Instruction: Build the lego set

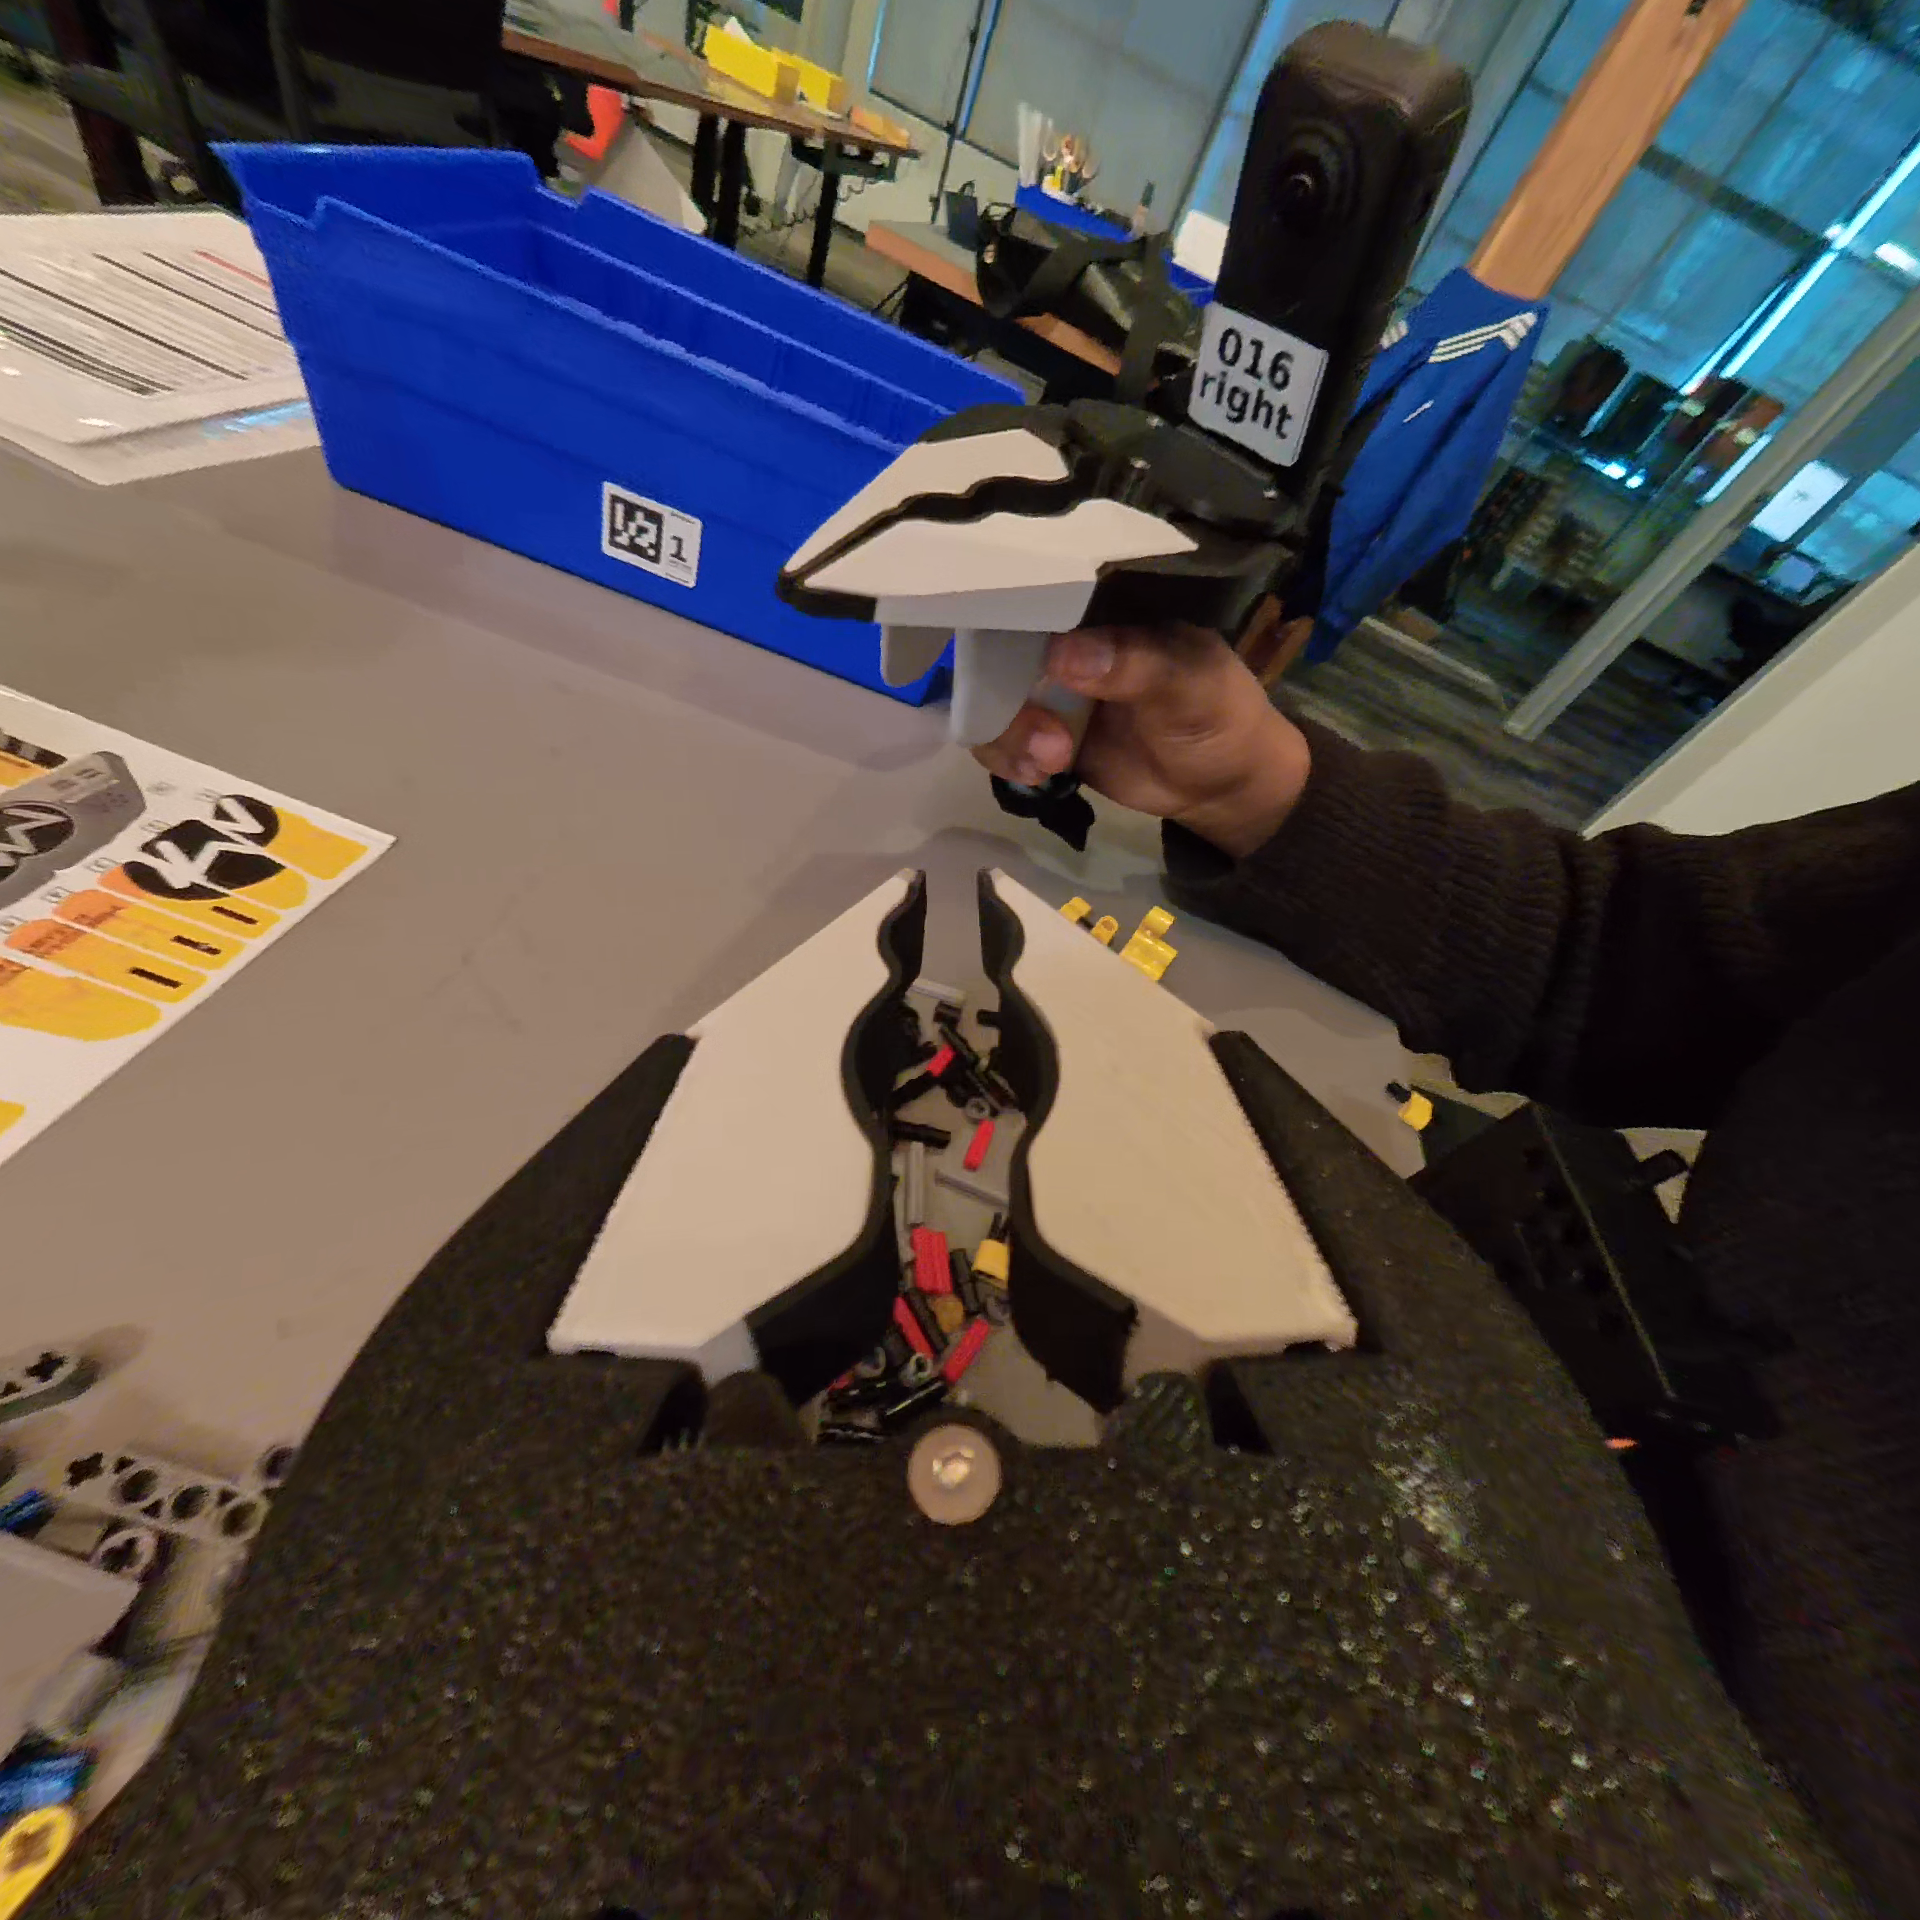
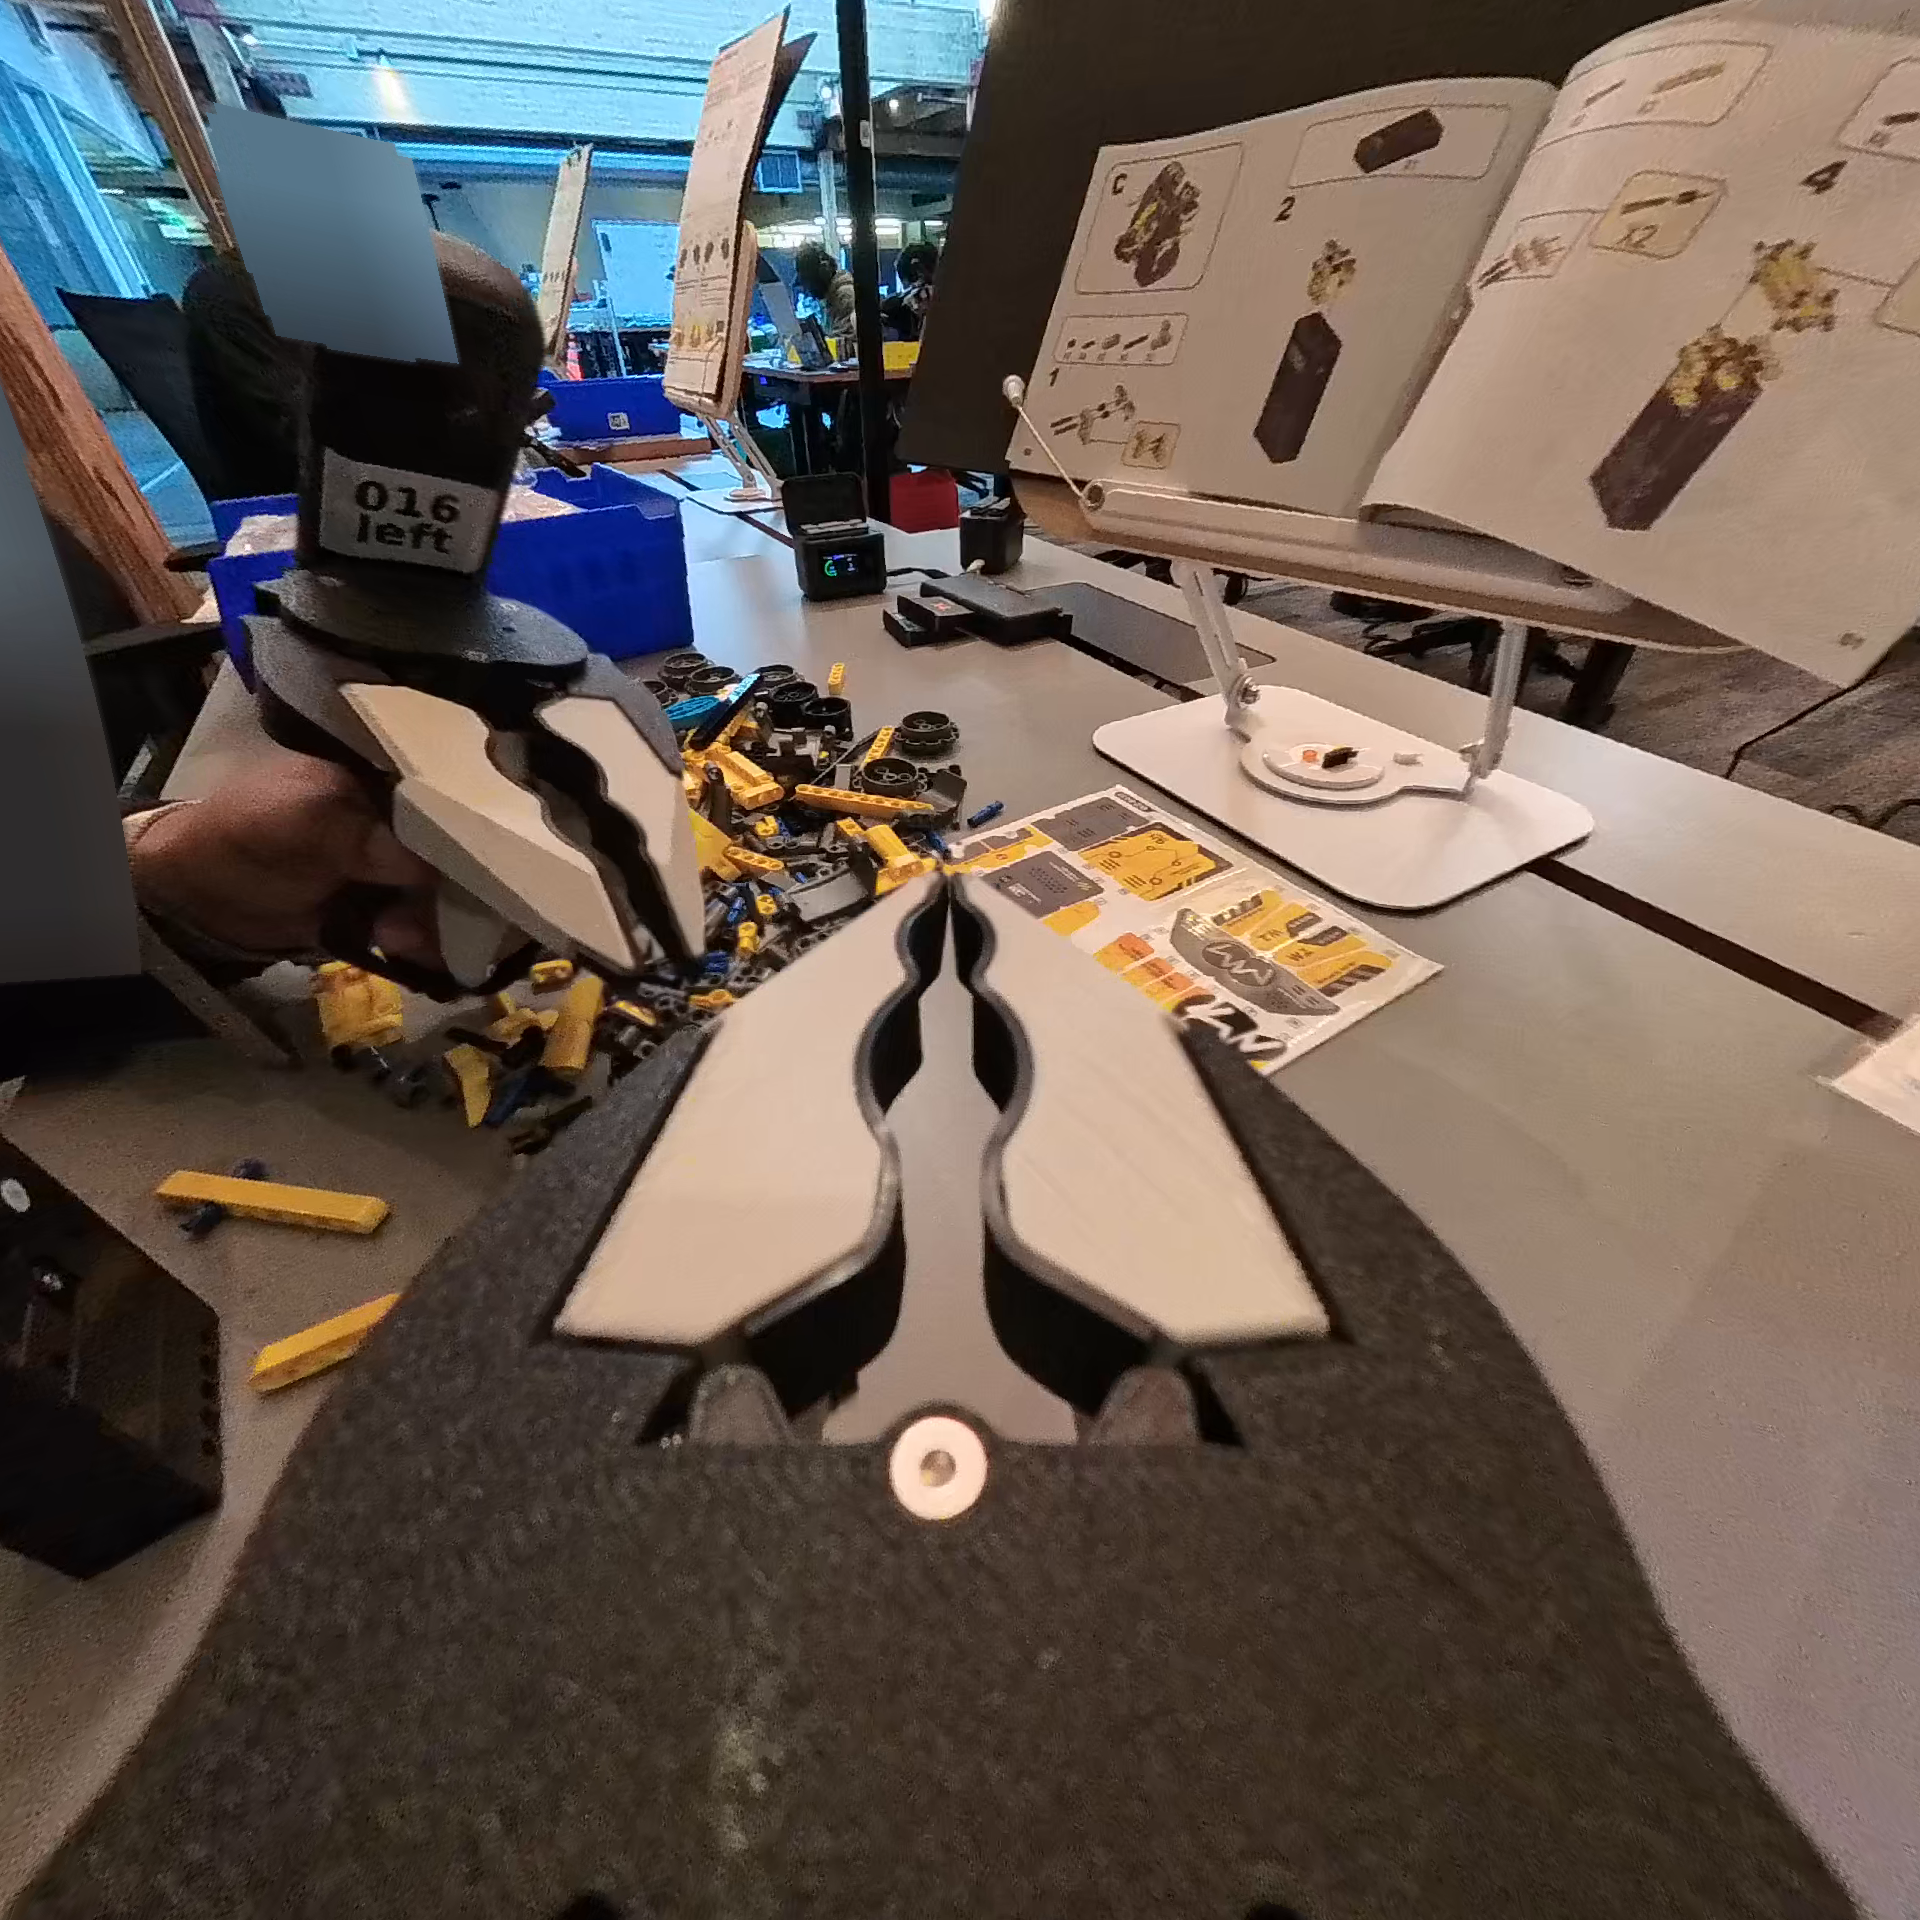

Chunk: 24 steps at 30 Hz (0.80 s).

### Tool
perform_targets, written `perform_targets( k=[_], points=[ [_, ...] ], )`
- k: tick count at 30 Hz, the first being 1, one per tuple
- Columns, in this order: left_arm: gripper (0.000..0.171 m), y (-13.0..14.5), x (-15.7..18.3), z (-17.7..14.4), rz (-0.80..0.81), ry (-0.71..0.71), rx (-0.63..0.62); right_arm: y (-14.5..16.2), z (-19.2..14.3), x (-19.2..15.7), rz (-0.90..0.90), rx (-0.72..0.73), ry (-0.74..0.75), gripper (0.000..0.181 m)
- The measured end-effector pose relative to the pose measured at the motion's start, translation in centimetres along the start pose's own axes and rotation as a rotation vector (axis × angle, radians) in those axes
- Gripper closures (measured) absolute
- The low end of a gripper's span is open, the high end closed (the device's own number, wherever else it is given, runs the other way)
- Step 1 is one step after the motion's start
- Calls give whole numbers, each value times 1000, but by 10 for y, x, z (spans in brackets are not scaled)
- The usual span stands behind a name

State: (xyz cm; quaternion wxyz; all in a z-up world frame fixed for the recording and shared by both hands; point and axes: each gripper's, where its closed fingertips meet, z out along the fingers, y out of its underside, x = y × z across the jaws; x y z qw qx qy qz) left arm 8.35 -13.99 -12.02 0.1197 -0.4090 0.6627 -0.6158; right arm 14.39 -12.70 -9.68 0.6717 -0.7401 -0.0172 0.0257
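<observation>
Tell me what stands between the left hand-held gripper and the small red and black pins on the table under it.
Nothing visible does. The left hand-held gripper hangs open right above the pins, seen through its gap. The right hand-held gripper is off ahead, near the blue bin.

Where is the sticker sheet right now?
In the right wrist view the sticker sheet lies flat on the grey table, just right of the brick pile and in front of the white book stand.
</observation>
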Motion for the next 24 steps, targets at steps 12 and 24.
perform_targets(
  k=[12,24],
  points=[
    [162,-1,0,0,-68,39,18,1,2,-4,0,-4,-9,181],
    [162,8,3,6,-68,50,-23,1,2,-8,-25,-15,-9,181]
  ],
)
